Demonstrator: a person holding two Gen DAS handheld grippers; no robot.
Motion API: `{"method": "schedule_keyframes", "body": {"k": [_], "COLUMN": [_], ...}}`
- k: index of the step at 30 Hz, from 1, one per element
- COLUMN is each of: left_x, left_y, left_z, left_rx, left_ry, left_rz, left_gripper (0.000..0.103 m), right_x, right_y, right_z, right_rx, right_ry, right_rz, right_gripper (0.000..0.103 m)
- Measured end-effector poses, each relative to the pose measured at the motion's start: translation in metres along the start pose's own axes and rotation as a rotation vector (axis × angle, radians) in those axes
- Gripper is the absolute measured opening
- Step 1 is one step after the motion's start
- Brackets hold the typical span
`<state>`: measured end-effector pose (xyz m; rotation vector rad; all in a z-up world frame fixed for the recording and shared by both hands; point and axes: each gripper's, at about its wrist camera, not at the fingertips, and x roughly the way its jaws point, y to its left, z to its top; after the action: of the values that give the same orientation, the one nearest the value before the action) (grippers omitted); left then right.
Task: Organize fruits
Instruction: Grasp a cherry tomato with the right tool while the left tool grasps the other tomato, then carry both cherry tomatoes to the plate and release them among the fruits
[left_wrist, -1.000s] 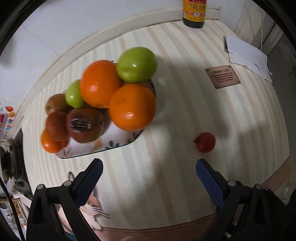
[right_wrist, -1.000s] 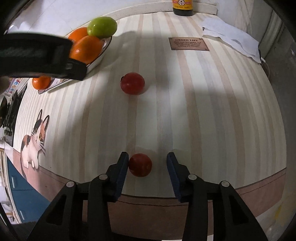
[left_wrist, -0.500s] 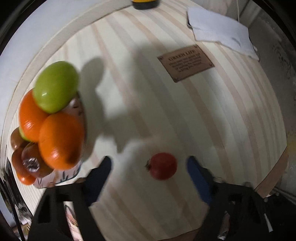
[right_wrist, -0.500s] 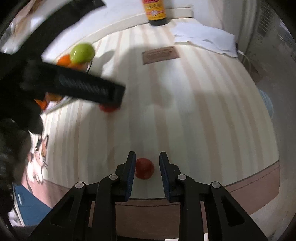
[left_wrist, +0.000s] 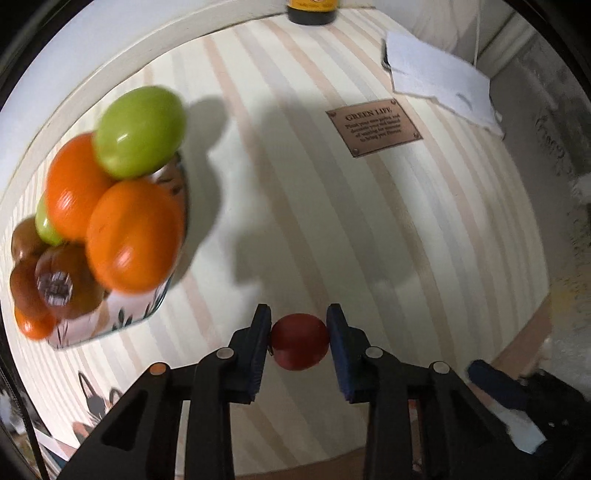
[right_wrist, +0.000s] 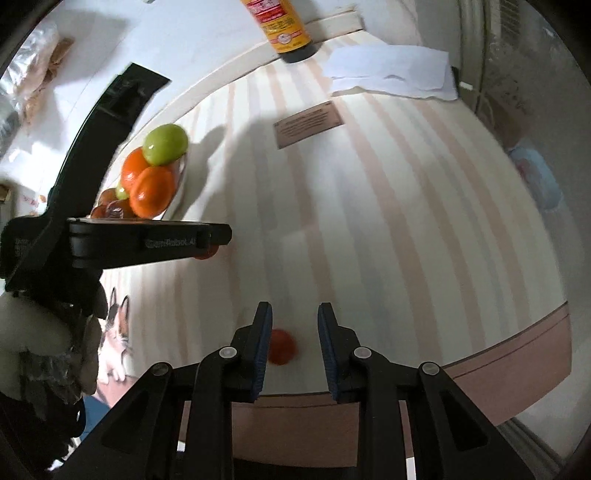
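Left wrist view had your left gripper (left_wrist: 299, 341) closed down on a small red fruit (left_wrist: 300, 347), both pads touching its sides, so that one looked properly caught, near the front edge of the striped table (left_wrist: 369, 229). From there the fruit bowl (left_wrist: 162, 295) sat further back and off to the left, already heaped with oranges, brown fruits and a green apple (left_wrist: 139, 130) on top. So I'd guess the whole next move was a lift plus a swing left and away, coming in above the pile instead of into its side, since that stack looked easy to knock over.

Your right gripper (right_wrist: 294, 341) was a different story: jaws partly open around a second red fruit (right_wrist: 281, 347), which sat against the left pad with a visible gap to the right one, so nothing was gripped yet. It was blurry, too. Your left hand was clearly nearer the bowl.

Far back were a plaque (left_wrist: 373, 127), some paper (left_wrist: 439, 83) and a sauce bottle (right_wrist: 286, 27).
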<state>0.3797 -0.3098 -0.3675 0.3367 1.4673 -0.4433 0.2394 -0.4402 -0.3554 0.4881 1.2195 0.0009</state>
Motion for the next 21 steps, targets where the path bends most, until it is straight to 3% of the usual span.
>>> {"method": "schedule_keyframes", "body": {"k": [3, 8, 12, 21], "left_x": [-0.009, -0.017, -0.025, -0.047], "left_y": [0.015, 0.039, 0.057, 0.121], "left_z": [-0.014, -0.042, -0.067, -0.091], "left_rx": [-0.035, -0.079, -0.126, -0.301], "left_ry": [0.000, 0.010, 0.004, -0.040], "left_rz": [-0.029, -0.046, -0.051, -0.096], "left_gripper": [0.029, 0.029, 0.028, 0.029], "right_x": [0.009, 0.031, 0.040, 0.037], "right_y": [0.009, 0.016, 0.022, 0.049], "right_z": [-0.004, -0.012, -0.013, -0.013], "right_rx": [-0.026, -0.050, -0.091, -0.141], "right_ry": [0.032, 0.085, 0.069, 0.035], "right_rz": [0.000, -0.039, -0.069, -0.045], "right_gripper": [0.036, 0.036, 0.028, 0.028]}}
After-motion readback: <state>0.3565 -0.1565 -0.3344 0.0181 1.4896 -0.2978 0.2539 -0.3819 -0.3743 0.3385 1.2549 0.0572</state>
